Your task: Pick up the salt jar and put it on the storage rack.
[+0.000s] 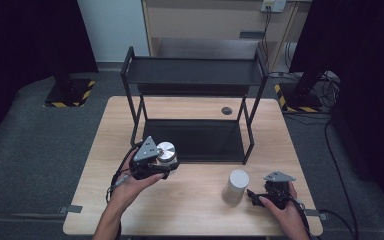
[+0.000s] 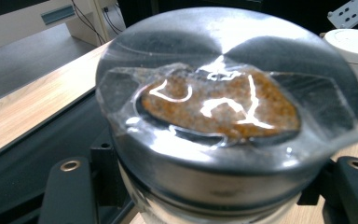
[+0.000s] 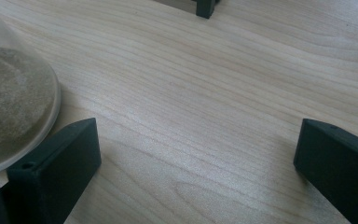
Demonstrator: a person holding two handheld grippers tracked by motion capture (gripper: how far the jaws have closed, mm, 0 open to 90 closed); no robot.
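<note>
Gripping one silver-lidded round jar [image 1: 166, 152] above the wooden tabletop [image 1: 195, 210], the left hand-held gripper [image 1: 166, 169] has its jaws clamped on it, before one black two-tier metal rack [image 1: 195, 75]. The right hand-held gripper [image 1: 252, 196] rests wide open, empty, beside one white-lidded cylindrical jar [image 1: 236, 186].

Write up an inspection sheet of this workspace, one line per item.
Surface: light wooden table, with a small dark round spot near its far edge.
Job's things: silver-lidded jar clamped in the left gripper in front of the black two-tier rack; taped orange-brown patch on its lid.
Clutter: white cylinder standing near the right gripper.
Grippers: left shut on the jar; right with its jaws apart, nothing between them.
Cables: one trails from each gripper; more lie on the floor at far right.
Surroundings: grey carpet, black curtains, yellow-black striped stand bases.
</note>
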